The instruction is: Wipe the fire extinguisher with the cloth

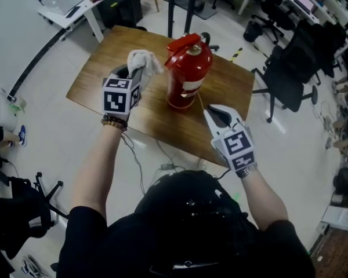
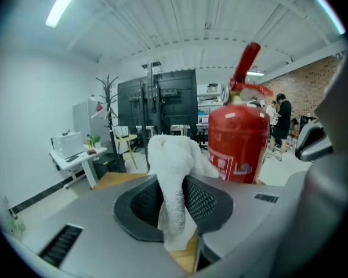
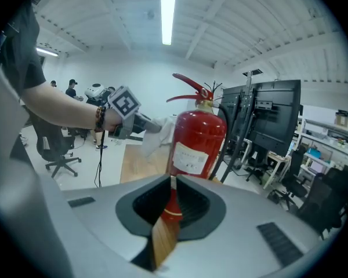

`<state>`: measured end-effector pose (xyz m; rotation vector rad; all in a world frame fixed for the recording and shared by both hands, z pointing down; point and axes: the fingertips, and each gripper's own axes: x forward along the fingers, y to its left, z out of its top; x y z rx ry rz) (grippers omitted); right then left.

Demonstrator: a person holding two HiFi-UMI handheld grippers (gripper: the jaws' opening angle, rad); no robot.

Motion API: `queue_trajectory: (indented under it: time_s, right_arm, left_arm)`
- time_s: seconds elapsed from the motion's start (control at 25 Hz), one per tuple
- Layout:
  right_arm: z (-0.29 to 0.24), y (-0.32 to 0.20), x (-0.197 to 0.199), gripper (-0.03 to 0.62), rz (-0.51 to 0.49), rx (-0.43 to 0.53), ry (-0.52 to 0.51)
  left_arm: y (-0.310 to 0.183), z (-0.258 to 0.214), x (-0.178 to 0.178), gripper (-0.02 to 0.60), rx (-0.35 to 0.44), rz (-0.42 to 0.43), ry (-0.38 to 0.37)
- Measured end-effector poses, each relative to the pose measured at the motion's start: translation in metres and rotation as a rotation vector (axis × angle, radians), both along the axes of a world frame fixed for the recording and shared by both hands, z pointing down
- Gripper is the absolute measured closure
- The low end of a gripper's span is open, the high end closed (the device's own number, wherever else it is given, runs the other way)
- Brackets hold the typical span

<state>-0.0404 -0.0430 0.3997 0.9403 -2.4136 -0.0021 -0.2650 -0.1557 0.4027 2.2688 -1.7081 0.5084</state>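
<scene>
A red fire extinguisher [image 1: 188, 68] stands upright near the middle of the wooden table [image 1: 104, 74]. My left gripper [image 1: 138, 69] is shut on a white cloth [image 1: 145, 58], raised beside the extinguisher's upper left and just short of its handle. In the left gripper view the cloth [image 2: 173, 155] bunches out between the pads, with the extinguisher [image 2: 238, 143] close behind it. My right gripper [image 1: 212, 110] hovers low at the extinguisher's right front, jaws together and empty. In the right gripper view, the right gripper [image 3: 173, 181] points at the red cylinder [image 3: 197, 143], and the cloth [image 3: 159, 133] hangs at its left.
A white desk [image 1: 75, 4] stands at the back left. Black office chairs [image 1: 290, 74] crowd the right side. A dark pole [image 1: 190, 7] rises behind the table. A cable [image 1: 162, 155] trails on the floor near the table's front edge.
</scene>
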Motion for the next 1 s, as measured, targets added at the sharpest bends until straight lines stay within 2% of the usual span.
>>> queue_trajectory:
  time_s: [0.24, 0.56, 0.76, 1.0]
  right_arm:
    - [-0.011, 0.001, -0.005, 0.551, 0.032, 0.029, -0.006]
    - [-0.021, 0.001, 0.004, 0.551, 0.087, 0.053, -0.014]
    - [-0.024, 0.004, 0.009, 0.551, 0.111, 0.058, -0.014]
    - [-0.021, 0.002, 0.021, 0.551, 0.136, 0.052, -0.006]
  left_arm:
    - [-0.015, -0.088, 0.017, 0.502, 0.145, 0.085, 0.036]
    - [-0.027, -0.148, 0.037, 0.502, 0.247, 0.156, 0.076]
    - [-0.035, -0.152, 0.06, 0.502, 0.252, 0.218, 0.082]
    - [-0.034, -0.123, 0.09, 0.503, 0.192, 0.333, 0.104]
